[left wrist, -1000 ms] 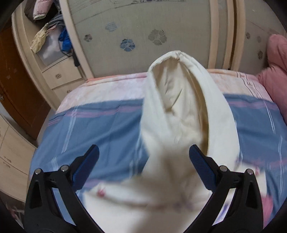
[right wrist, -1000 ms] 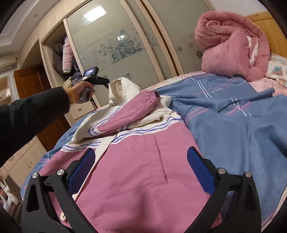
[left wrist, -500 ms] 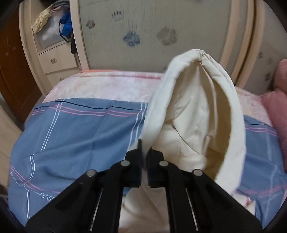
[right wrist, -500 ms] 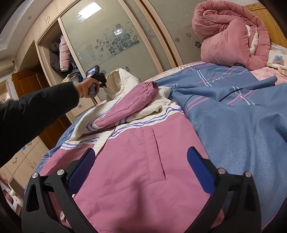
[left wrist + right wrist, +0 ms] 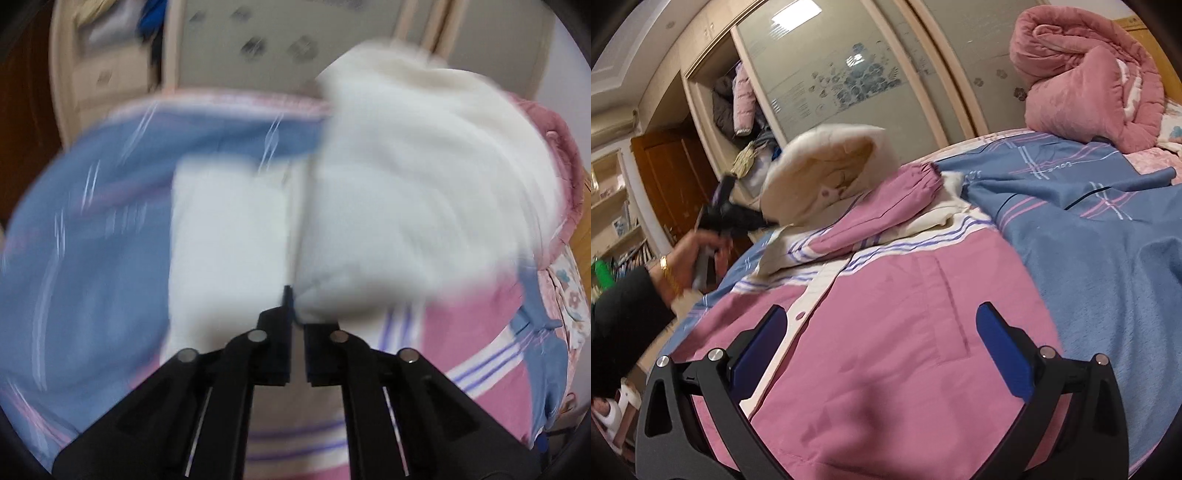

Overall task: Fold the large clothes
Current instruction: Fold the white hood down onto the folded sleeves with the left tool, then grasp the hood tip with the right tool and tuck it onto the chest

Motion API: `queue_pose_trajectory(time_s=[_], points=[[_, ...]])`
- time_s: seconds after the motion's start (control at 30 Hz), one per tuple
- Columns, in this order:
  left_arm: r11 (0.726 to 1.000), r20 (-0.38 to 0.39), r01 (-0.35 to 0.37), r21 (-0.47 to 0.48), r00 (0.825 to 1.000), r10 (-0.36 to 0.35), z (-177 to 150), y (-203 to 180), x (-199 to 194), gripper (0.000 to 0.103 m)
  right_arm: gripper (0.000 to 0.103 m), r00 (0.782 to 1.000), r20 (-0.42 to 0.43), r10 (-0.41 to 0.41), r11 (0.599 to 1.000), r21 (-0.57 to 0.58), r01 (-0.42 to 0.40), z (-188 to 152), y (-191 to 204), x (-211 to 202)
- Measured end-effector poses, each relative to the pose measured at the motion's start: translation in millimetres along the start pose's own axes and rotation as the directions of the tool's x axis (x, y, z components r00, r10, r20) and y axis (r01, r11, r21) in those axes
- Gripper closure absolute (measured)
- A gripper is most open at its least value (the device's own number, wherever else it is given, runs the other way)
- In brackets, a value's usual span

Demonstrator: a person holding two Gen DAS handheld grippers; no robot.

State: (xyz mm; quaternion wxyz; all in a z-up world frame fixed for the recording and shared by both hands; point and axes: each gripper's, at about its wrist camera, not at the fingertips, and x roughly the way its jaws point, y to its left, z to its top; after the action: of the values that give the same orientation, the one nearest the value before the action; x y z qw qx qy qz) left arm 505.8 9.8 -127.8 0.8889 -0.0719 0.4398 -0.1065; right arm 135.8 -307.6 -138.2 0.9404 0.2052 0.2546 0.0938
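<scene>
On a blue bedspread [image 5: 1108, 258], the left gripper [image 5: 295, 314] is pinching the cream hood [image 5: 827, 166] at the jacket [image 5: 886, 350]'s far end, while the nearer right gripper [image 5: 882, 354] is hovering open-jawed above its pink body.

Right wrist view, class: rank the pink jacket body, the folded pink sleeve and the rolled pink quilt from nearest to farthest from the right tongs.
1. Pink jacket body: directly under the open right tongs.
2. Folded pink sleeve: beyond, mid-bed, lying across the jacket.
3. Rolled pink quilt: far right, at the bed's far end.
</scene>
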Motion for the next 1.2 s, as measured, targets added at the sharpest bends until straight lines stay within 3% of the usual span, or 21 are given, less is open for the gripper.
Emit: queue_pose_trajectory(time_s=[0.07, 0.13, 0.2, 0.23, 0.27, 0.3, 0.4, 0.5, 0.6, 0.73, 0.9, 1.0, 1.2], points=[[0.997, -0.026, 0.019, -0.074, 0.999, -0.020, -25.2, 18.2, 12.7, 0.088, 0.001, 0.999, -0.029, 0.023, 1.000, -0.008, -0.024, -3.7, 4.5, 4.9], [0.995, 0.008, 0.041, -0.087, 0.999, -0.041, -38.2, 25.6, 10.0, 0.084, 0.001, 0.998, -0.048, 0.036, 0.999, -0.023, -0.037, -6.6, 10.3, 8.1], [0.997, 0.082, 0.055, -0.051, 0.995, -0.051, -48.2, 21.0, -13.2, 0.040, 0.001, 0.997, -0.044, 0.070, 0.997, -0.030, -0.072, -8.6, 15.6, 6.3], [0.998, 0.119, 0.034, -0.047, 0.993, -0.028, -53.5, 17.9, -26.6, 0.006, 0.001, 0.995, -0.040, 0.089, 0.996, -0.028, -0.090, -9.4, 17.5, 4.5], [0.999, 0.185, 0.010, -0.052, 0.983, 0.000, -60.8, 15.2, -47.2, 0.002, 0.001, 0.993, -0.037, 0.108, 0.994, -0.018, -0.109, -8.9, 18.3, 2.8], [0.998, 0.285, 0.034, -0.044, 0.958, -0.020, -73.8, 9.7, -79.4, 0.002, 0.001, 0.992, -0.038, 0.119, 0.993, -0.002, -0.119, -7.6, 18.5, 1.2], [0.999, 0.369, 0.047, 0.012, 0.928, -0.048, -103.1, -10.2, -137.2, 0.002, 0.001, 0.978, -0.043, 0.203, 0.969, 0.151, -0.195, 6.1, 12.0, 0.6], [0.994, 0.418, -0.028, 0.107, 0.908, -0.020, -141.0, -40.5, -181.2, 0.002, 0.001, 0.962, -0.037, 0.269, 0.921, 0.302, -0.246, 27.9, 8.7, 12.2], [0.982, 0.413, -0.089, 0.165, 0.911, 0.013, -168.9, -62.5, -192.1, 0.002, 0.001, 0.943, -0.008, 0.332, 0.857, 0.419, -0.298, 50.8, 10.2, 34.5], [0.984, 0.389, -0.016, 0.177, 0.920, -0.055, -200.2, -72.7, -185.3, 0.002, 0.004, 0.918, -0.005, 0.396, 0.751, 0.578, -0.321, 68.6, 12.4, 81.7], [0.984, 0.322, -0.001, 0.180, 0.945, -0.058, -211.6, -73.6, -167.7, 0.002, 0.034, 0.909, 0.012, 0.417, 0.622, 0.725, -0.295, 79.4, 5.1, 161.3], [0.993, 0.310, 0.045, 0.105, 0.948, -0.076, -207.2, -55.9, -165.0, 0.002, 0.040, 0.915, 0.023, 0.403, 0.545, 0.797, -0.259, 80.5, -5.2, 202.8], [0.995, 0.278, 0.097, 0.025, 0.955, -0.100, -203.1, -34.2, -162.4, 0.002, 0.048, 0.930, 0.018, 0.368, 0.516, 0.828, -0.220, 81.8, -4.4, 258.7]])
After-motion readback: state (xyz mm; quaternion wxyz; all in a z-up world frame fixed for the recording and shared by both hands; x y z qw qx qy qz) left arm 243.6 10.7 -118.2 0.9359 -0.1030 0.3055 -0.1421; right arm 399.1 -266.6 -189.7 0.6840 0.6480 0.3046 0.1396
